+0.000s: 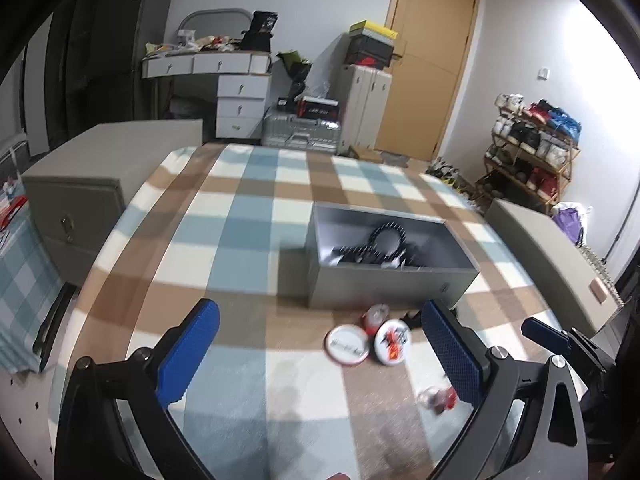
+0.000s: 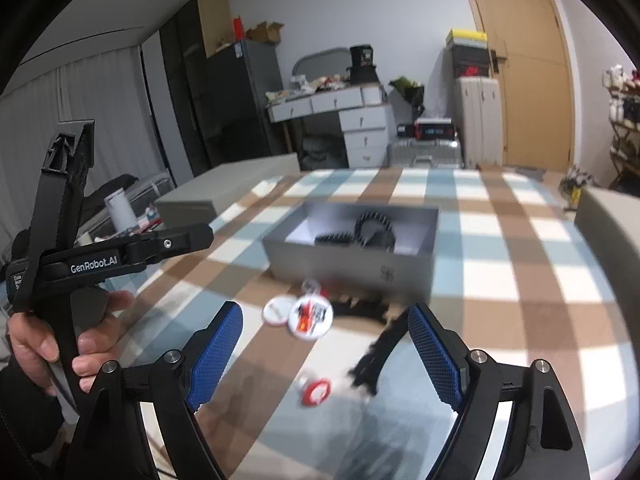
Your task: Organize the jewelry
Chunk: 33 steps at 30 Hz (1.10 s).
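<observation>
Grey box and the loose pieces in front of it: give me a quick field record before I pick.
surface: checked cloth
grey box: open, no lid on it
in box: black toothed pieces
loose, near side of box: round white badges, small red and white piece, black strip
left gripper: open, holding nothing
right gripper: open, holding nothing
image: blurred, small items hard to identify

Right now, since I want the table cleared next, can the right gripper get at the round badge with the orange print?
Probably yes. The right gripper is open and empty, and the orange-print badge lies flat on the checked cloth just ahead of its fingers, nothing between. A plain white badge touches its side, so it may get nudged.
</observation>
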Motion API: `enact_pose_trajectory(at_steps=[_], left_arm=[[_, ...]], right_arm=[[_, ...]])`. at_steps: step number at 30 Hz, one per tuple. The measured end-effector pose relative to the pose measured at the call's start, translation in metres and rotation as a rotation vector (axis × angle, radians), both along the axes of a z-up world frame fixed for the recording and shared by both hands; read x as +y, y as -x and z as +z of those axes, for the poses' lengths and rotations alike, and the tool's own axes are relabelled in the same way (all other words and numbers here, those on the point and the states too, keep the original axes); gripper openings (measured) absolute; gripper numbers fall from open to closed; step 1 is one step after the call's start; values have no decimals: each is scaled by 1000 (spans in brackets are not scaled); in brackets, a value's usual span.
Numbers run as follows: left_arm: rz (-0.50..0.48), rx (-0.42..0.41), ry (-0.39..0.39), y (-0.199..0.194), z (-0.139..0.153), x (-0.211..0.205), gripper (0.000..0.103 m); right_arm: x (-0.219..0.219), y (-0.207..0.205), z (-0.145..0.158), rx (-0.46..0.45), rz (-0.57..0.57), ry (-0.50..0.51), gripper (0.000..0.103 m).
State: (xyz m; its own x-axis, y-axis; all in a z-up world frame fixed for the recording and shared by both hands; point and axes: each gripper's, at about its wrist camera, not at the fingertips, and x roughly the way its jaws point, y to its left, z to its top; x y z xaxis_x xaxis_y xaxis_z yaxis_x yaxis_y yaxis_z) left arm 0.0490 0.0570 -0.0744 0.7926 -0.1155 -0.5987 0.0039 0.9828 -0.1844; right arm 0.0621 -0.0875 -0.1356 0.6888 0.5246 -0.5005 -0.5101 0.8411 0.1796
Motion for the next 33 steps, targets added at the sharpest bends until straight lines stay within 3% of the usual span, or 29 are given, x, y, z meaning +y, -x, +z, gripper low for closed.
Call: enact_pose_trajectory(at_steps=[8,17,22,24,33], left_arm=[[16,96,-17,13,-28,6,99],[8,161,-46,22,-43,4,99],[-1,170,-51,23,-42,3,99],[-9,171,-50,23,-41,2,99],[-36,173,-67,3,-32,-5,99]], right_arm=[[6,0,-35,126,28,2,83],[16,-3,-51,189,34,8,63],[24,-5,-51,192,24,42,38],[26,-7,-51,201,33,38,18],[27,-6,-51,192,47,42,15]])
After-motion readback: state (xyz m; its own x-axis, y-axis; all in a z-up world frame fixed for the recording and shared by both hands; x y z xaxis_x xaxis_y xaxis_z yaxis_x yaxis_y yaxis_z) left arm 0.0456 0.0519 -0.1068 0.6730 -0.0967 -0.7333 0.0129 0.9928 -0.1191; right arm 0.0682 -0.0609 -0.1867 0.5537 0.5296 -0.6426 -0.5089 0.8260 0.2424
